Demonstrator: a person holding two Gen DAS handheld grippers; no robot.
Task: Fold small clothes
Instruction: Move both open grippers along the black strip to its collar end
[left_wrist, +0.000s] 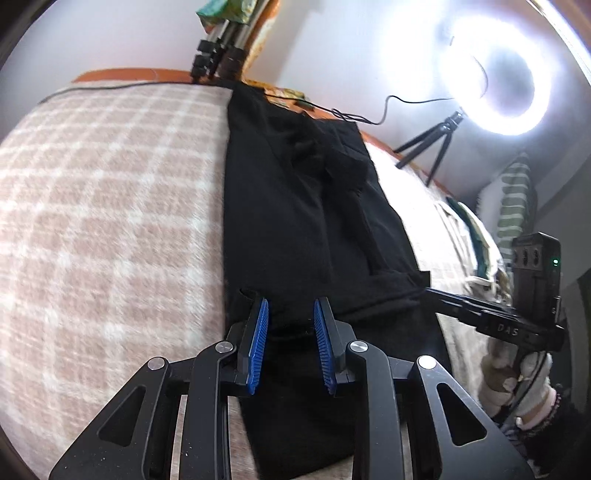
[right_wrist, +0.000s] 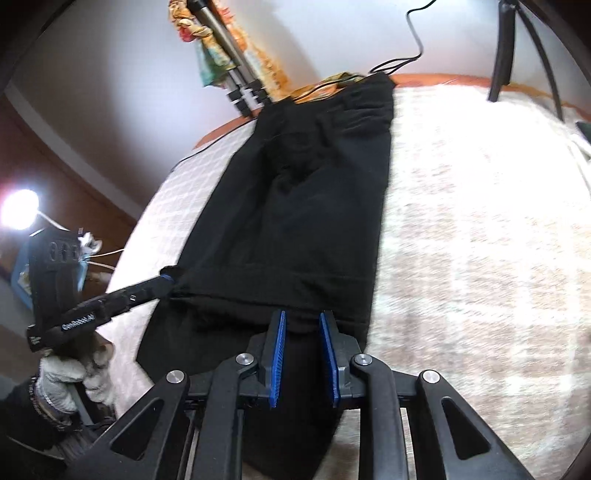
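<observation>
Here a pair of black shorts (left_wrist: 295, 206) of soft matte knit lies flat and lengthwise on a bed with a fuzzy pink-and-cream checked blanket (left_wrist: 103, 206), waistband at the far edge, hems near. The left tongs (left_wrist: 291, 325), black with ribbed blue pads, stand parted over the near hem; whether they pinch cloth, I cannot tell. The right tongs (right_wrist: 302, 334) are likewise parted at the near right hem. A glowing ring light (left_wrist: 495, 74) on a small tripod stands at the far right by a pale wall.
</observation>
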